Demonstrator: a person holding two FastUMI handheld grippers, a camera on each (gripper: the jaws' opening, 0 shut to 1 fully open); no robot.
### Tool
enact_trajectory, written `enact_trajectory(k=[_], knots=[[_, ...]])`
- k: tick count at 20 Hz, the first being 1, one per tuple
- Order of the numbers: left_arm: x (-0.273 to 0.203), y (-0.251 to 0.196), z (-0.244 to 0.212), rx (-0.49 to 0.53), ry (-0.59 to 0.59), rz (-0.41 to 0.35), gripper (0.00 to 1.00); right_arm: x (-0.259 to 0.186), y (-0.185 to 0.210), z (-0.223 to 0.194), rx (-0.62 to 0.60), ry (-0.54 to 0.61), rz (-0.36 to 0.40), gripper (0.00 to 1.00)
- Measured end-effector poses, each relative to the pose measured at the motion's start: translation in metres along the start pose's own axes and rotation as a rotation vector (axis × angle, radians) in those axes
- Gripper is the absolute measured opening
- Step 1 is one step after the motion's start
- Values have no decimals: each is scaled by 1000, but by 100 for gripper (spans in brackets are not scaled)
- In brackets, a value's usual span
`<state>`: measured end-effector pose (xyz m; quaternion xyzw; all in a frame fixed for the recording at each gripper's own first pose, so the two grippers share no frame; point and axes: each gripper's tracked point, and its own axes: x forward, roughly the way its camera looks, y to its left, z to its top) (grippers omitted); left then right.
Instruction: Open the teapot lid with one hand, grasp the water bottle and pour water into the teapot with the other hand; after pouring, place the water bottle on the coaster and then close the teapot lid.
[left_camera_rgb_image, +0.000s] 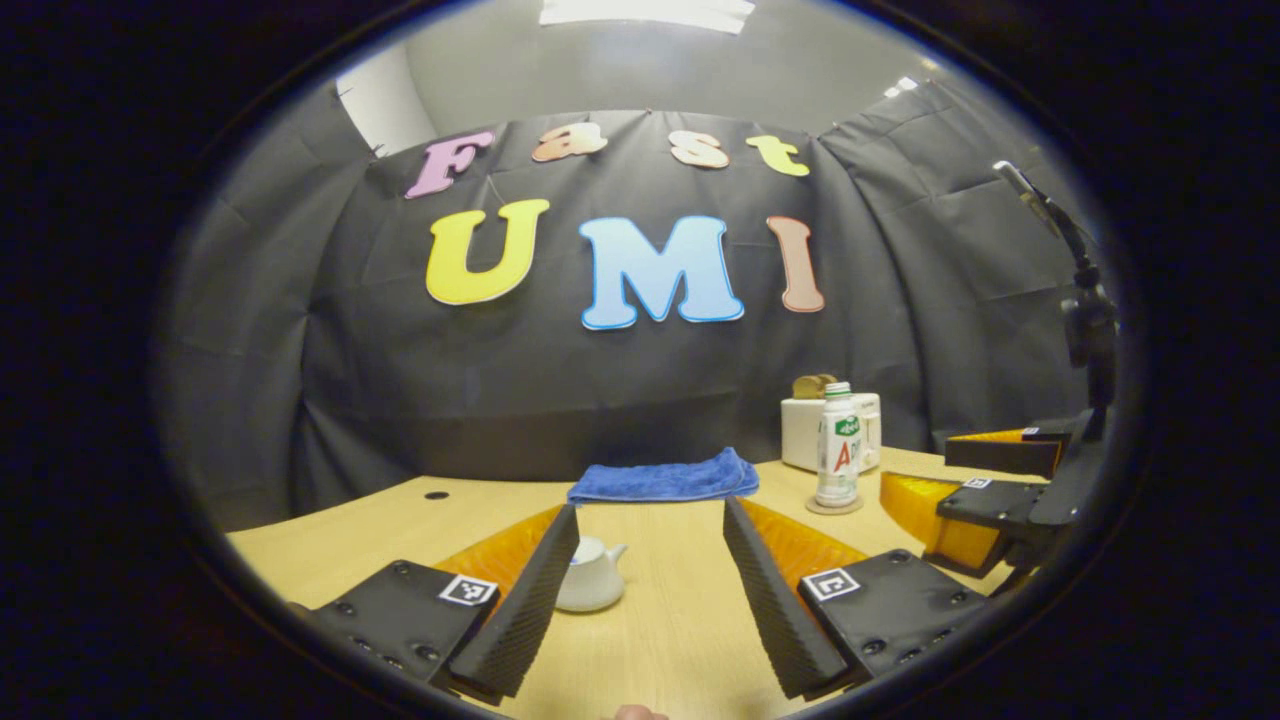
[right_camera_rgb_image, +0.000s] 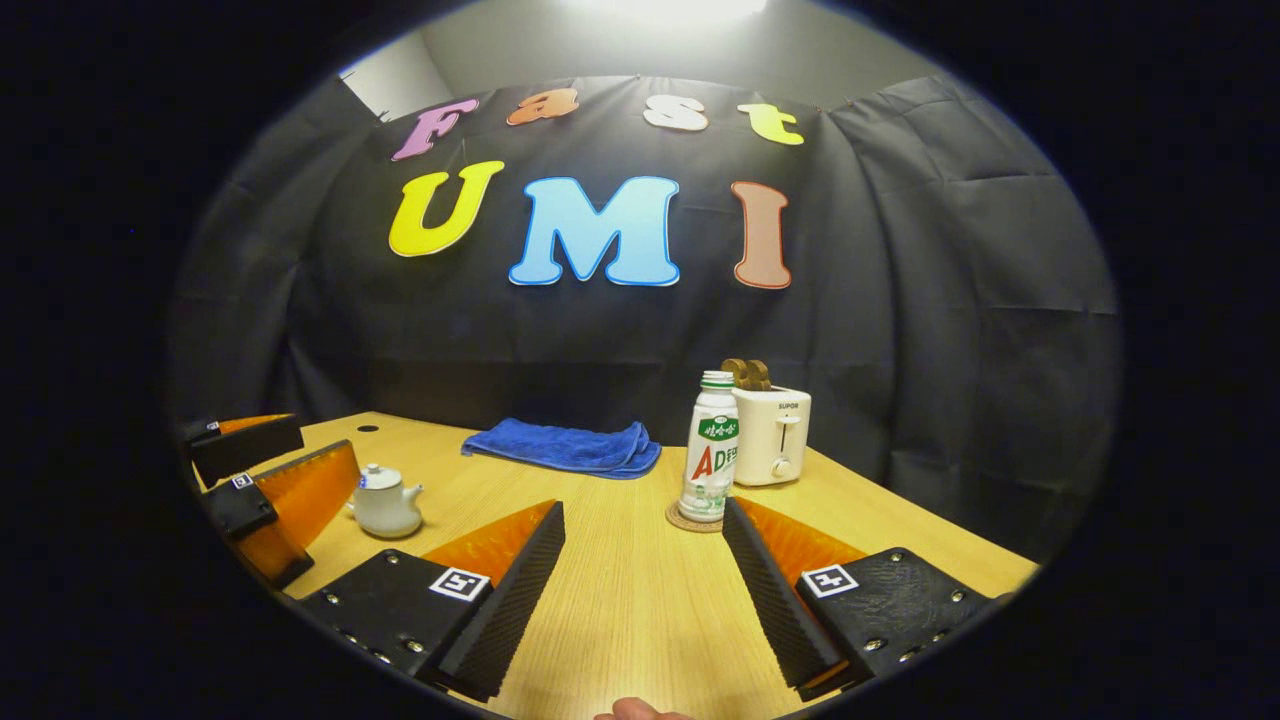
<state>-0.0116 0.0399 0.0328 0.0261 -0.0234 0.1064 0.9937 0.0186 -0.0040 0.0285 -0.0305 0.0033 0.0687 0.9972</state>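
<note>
Left gripper view: left gripper (left_camera_rgb_image: 650, 600) low over worktop (left_camera_rgb_image: 660, 620), jaws spread wide, nothing between them. Teapot (left_camera_rgb_image: 592, 575) w/ lid on, standing just behind inner edge of left finger, part hidden by it, no contact visible. Water bottle (left_camera_rgb_image: 838, 445) upright on coaster (left_camera_rgb_image: 835, 507), far right, capped. Toaster (left_camera_rgb_image: 810, 430) right behind bottle, blue towel (left_camera_rgb_image: 665, 478) folded at far centre. Right gripper (left_camera_rgb_image: 985, 490) at right edge, also spread open.

Right gripper view: right gripper (right_camera_rgb_image: 645, 590) jaws wide apart, empty, hovering near worktop (right_camera_rgb_image: 640, 600). Water bottle (right_camera_rgb_image: 711, 447) upright on coaster (right_camera_rgb_image: 690, 520), just beyond right finger, not touched. Teapot (right_camera_rgb_image: 385, 500) at left, lid closed, beside left gripper (right_camera_rgb_image: 270, 490). Toaster (right_camera_rgb_image: 772, 433) behind bottle; blue towel (right_camera_rgb_image: 565, 447) far centre.
</note>
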Motion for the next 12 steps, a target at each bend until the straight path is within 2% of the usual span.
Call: enact_trajectory(k=[2, 4, 6, 8, 10, 12], knots=[[-2, -7, -11, -8, 26, 2, 100, -7, 6, -3, 16, -7, 12, 98], [1, -14, -28, -61, 61, -9, 100, -11, 12, -7, 23, -13, 16, 98], [-1, -11, -34, -76, 79, 10, 100, -15, 13, -15, 22, -13, 12, 98], [-8, -8, -25, -86, 37, 22, 100, -19, 15, -26, 23, -8, 10, 98], [-11, -13, -33, -38, 72, 21, 99, -23, 18, -26, 71, -16, 18, 98], [-12, -12, -33, -35, 67, 33, 99, -25, 21, -28, 44, -14, 22, 97]])
